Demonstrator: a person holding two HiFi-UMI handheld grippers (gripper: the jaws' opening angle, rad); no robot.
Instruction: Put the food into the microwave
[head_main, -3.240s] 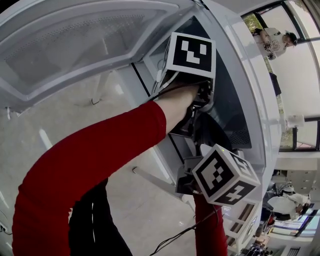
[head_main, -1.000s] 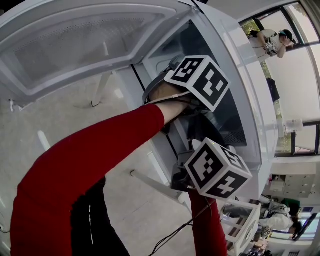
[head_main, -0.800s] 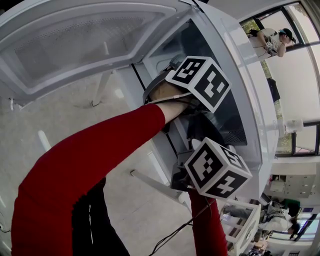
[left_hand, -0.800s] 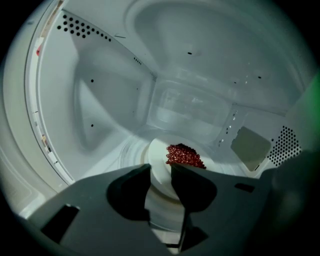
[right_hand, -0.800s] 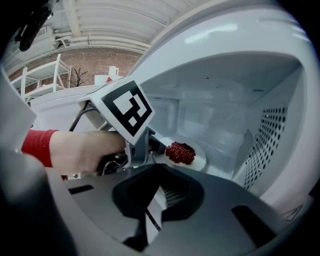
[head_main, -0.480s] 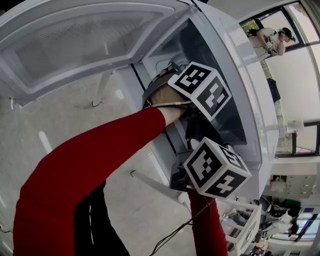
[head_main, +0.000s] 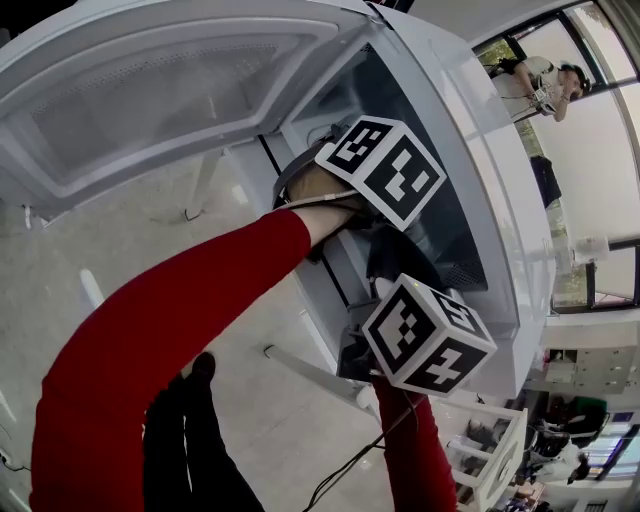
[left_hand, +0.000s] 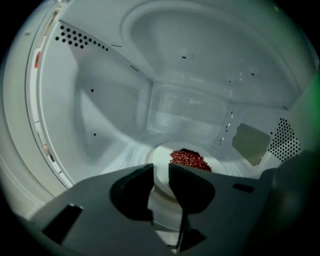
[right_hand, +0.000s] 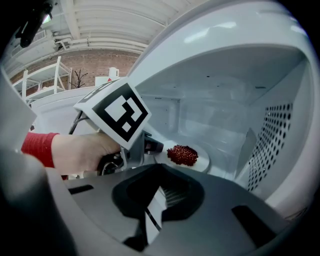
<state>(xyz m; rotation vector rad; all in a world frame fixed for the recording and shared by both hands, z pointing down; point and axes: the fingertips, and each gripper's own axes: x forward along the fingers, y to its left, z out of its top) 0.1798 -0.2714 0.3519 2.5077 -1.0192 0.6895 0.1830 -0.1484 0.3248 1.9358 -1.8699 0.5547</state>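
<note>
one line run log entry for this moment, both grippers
left gripper: jaws apart, just been closing, nothing clamped | red food: on plate inside microwave | right gripper: shut, empty, at opening | door: open

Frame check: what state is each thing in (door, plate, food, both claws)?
microwave door: swung open.
plate: set down inside the microwave.
red food: heaped on the plate.
left claw: jaws slightly apart, just been closing; plate rim shows through the gap, ungripped.
right claw: shut, empty.
</note>
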